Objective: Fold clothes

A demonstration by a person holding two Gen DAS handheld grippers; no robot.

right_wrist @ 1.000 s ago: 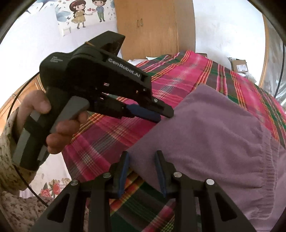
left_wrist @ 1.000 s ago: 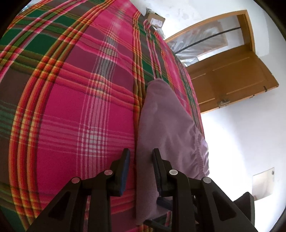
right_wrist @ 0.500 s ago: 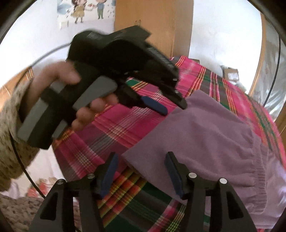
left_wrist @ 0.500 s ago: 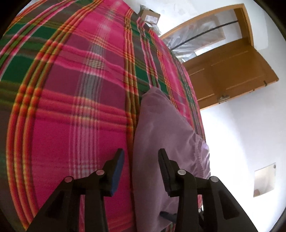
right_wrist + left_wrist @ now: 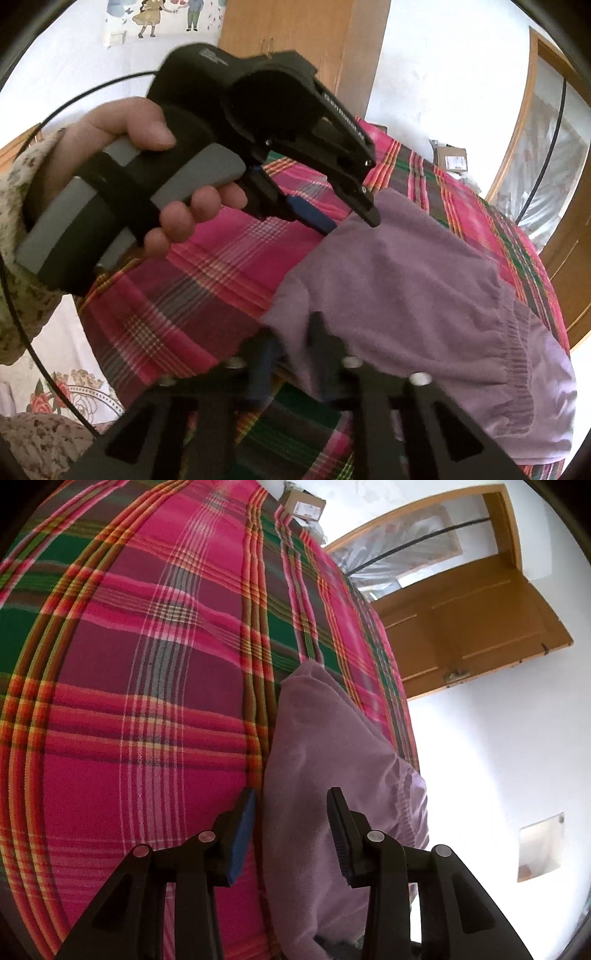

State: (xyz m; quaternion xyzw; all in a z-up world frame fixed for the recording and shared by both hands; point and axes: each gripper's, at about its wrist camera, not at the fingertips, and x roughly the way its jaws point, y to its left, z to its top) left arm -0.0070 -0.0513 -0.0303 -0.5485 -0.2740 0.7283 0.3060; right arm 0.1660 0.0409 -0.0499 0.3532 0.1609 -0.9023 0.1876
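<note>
Purple cloth (image 5: 413, 288) on checked blanket (image 5: 147, 701). Left gripper (image 5: 291, 812) fingers apart at edge. Right gripper (image 5: 291, 354) pinching corner. Next: left squeeze, lift, fold.

Wide open plaid bedspread (image 5: 147, 701) left of the purple garment (image 5: 325, 775); the left gripper (image 5: 351, 225) crowds its far corner, cardboard box (image 5: 304, 504) beyond.
</note>
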